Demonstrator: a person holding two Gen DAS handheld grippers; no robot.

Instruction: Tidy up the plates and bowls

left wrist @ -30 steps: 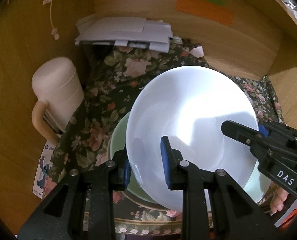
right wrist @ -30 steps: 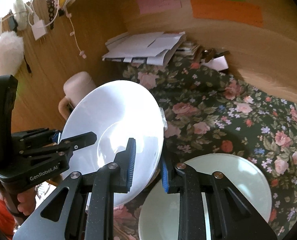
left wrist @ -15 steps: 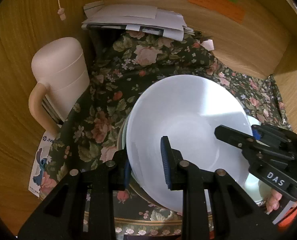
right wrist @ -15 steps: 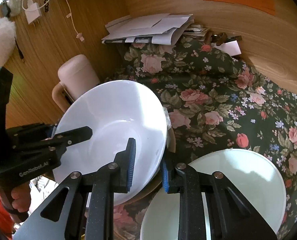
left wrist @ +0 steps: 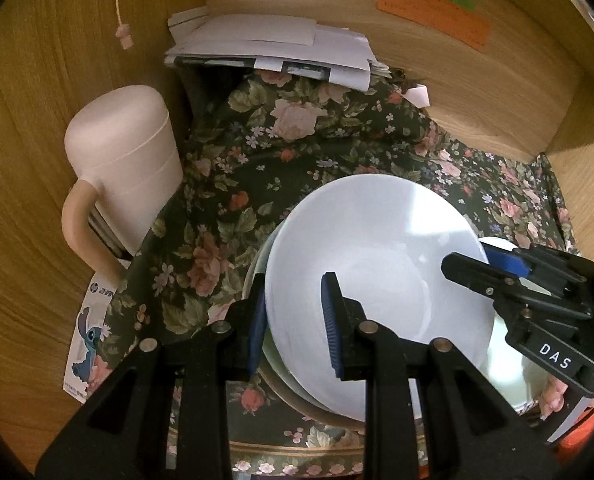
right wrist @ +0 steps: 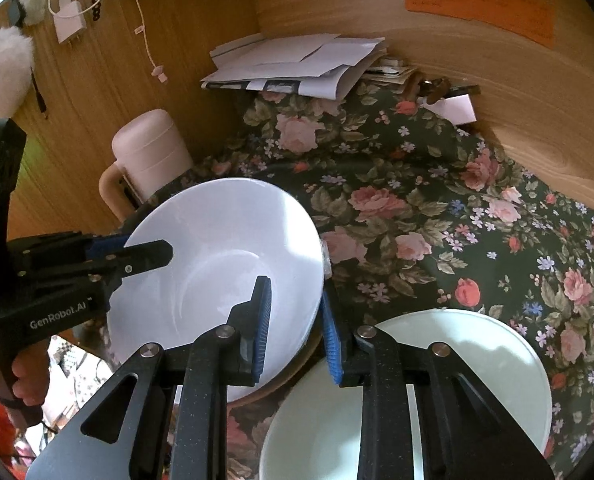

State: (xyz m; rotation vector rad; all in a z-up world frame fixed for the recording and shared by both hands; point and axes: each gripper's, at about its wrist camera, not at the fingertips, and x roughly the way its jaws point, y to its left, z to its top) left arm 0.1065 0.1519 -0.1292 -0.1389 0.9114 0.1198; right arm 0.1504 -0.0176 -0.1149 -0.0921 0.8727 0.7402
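Observation:
A white bowl (left wrist: 377, 272) (right wrist: 217, 260) sits tilted on a stack: a pale bowl rim (left wrist: 255, 280) over a tan-rimmed plate (left wrist: 293, 398) (right wrist: 289, 376). My left gripper (left wrist: 293, 300) (right wrist: 137, 246) is shut on the bowl's left rim, one pad inside and one outside. My right gripper (right wrist: 295, 292) (left wrist: 477, 260) straddles the opposite rim. Its jaws are opening, with the rim still between the pads. A pale green bowl (right wrist: 457, 380) (left wrist: 509, 368) stands to the right of the stack on the floral cloth (right wrist: 417, 200).
A pink lidded mug (left wrist: 125, 168) stands against the left wooden wall. A heap of papers (left wrist: 273, 48) lies at the back corner under coloured sticky notes (right wrist: 477, 4). A cartoon card (left wrist: 89, 344) lies by the cloth's left edge. Wooden walls close in on three sides.
Both grippers have brought the white bowl down and flatter onto the stack. The pale bowl beneath is now almost covered. Both still hold the rim.

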